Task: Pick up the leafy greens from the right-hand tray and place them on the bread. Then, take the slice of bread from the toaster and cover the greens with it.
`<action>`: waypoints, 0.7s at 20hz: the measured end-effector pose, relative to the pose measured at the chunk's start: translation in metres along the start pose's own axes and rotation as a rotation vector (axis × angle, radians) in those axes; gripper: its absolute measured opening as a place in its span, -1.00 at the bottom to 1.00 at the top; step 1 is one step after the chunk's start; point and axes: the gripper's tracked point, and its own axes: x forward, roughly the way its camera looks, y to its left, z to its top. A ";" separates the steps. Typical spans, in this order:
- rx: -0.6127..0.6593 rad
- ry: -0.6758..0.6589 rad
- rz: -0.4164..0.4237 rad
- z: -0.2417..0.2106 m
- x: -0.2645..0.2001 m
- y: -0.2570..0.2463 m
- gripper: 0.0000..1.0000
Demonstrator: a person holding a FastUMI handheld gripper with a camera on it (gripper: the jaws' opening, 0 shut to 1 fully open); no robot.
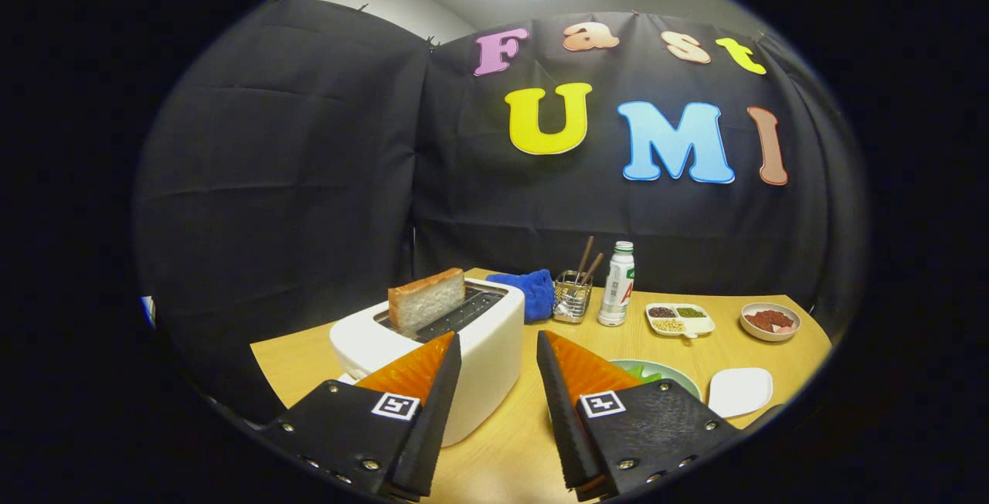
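Toaster [463,349], white, sits on the worktop [510,442] beyond the left finger, a crusted bread slice [425,301] tilted in its slot. Tool [498,349] hangs wide open, holding nothing. Greens [643,372] lie in a pale green dish [672,372] behind the right finger, a white tray [740,390] just beside.

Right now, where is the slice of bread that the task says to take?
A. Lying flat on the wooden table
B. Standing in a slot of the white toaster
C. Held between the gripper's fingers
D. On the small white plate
B: the slice of bread stands up out of the white toaster, beyond the open gripper, whose fingers hold nothing.
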 end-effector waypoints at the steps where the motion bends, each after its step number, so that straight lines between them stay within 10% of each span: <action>1: -0.003 -0.003 0.015 0.003 0.004 0.011 0.22; 14: 0.006 0.070 -0.019 -0.001 0.069 0.073 0.18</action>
